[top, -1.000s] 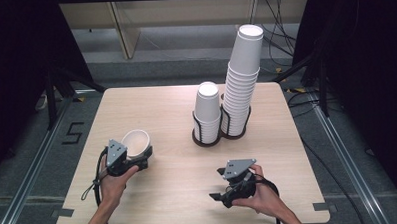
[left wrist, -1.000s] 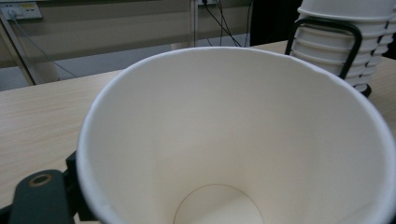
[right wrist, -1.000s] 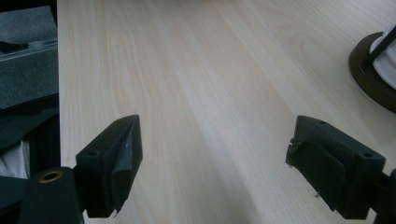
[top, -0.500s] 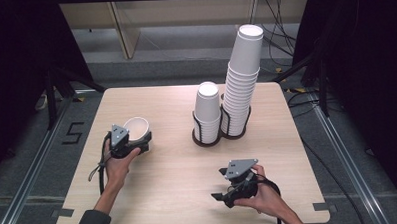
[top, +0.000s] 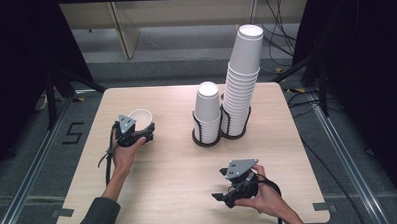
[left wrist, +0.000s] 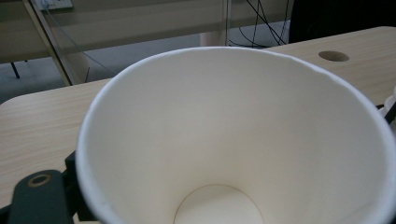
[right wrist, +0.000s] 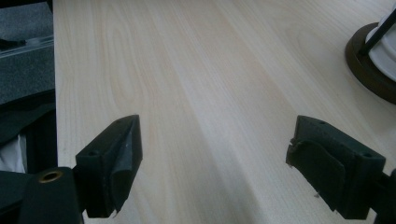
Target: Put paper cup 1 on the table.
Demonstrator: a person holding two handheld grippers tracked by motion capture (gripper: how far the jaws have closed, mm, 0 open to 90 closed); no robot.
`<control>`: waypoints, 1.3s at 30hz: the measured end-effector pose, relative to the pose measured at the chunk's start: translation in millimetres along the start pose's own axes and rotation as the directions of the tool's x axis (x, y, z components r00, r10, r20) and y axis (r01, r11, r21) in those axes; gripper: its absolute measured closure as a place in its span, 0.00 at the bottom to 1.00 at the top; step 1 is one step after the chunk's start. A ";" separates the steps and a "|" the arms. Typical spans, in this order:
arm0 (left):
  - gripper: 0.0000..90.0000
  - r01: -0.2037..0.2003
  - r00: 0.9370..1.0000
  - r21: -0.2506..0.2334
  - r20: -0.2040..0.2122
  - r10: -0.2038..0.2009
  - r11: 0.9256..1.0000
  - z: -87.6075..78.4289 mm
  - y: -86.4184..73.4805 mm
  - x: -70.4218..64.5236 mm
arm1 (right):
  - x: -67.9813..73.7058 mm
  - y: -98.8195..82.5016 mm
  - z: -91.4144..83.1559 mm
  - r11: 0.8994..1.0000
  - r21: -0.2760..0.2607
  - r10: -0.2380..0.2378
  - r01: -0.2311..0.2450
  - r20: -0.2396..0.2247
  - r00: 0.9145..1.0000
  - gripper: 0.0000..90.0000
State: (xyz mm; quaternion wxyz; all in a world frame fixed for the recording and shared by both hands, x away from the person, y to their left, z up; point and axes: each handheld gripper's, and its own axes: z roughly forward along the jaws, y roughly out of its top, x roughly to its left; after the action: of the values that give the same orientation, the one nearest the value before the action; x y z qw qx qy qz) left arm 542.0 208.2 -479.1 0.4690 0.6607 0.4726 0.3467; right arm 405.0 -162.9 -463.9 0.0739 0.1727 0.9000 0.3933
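Writing is scarce here: a black figure "5" [top: 71,132] marked on the grey floor left of the pale wooden table [top: 174,193] is the one readable mark, and the cups bear no print.

The left gripper [top: 135,135] is held in the person's left hand [top: 123,153], forearm reaching up from the bottom edge of the high view in a dark sleeve, wrist fairly straight. Its jaws pinch the wall of a single white paper cup [top: 140,119], which stands mouth up, well to the left of the black wire cup holder [top: 219,129] and a little nearer the person than it. In the left gripper view the cup [left wrist: 233,140] gapes open with one black jaw against its outer wall at lower left.

The right gripper [top: 232,188] rests in the right hand [top: 264,197] low over the table, in front of the holder and well apart from it, pointing leftward. Its jaws stand spread wide with only bare wood between them; the holder's dark base [right wrist: 369,70] shows at the far right of the right gripper view.

The holder carries a short stack of white paper cups [top: 207,111] and beside it a tall stack of white paper cups [top: 243,75].

Compared with a second ago, the left hand and its cup have moved away from the person and slightly toward the holder; the right hand has kept its place.
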 end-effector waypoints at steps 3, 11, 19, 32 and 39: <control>0.15 0.004 1.000 -0.002 -0.009 -0.004 1.000 5.0 0.6 -0.2 | -0.2 -0.1 0.2 1.000 0.002 -0.002 0.002 -0.002 1.000 0.20; 0.14 -0.015 0.999 0.009 -0.039 0.016 1.000 17.6 1.0 -0.3 | 0.7 0.2 0.8 1.000 0.001 -0.005 0.005 0.000 1.000 0.20; 0.13 -0.001 0.997 0.007 -0.081 0.002 1.000 25.3 -5.5 3.3 | 0.9 0.0 1.2 1.000 0.002 -0.002 0.002 -0.004 1.000 0.20; 0.15 0.019 0.999 0.043 -0.052 -0.017 0.999 26.2 -15.4 8.8 | 1.0 -0.2 0.9 1.000 0.004 -0.007 0.007 -0.004 1.000 0.20; 0.16 0.007 0.999 0.094 -0.035 -0.003 0.996 26.2 -20.6 9.9 | 1.8 -0.2 1.6 1.000 0.019 -0.012 0.012 0.003 1.000 0.20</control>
State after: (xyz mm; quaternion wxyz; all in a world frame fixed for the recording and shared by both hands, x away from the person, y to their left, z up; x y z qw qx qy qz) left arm 562.6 212.3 -506.8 0.4298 0.6749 0.4981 0.3342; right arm 403.7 -161.2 -465.1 0.0759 0.1685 0.9046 0.3842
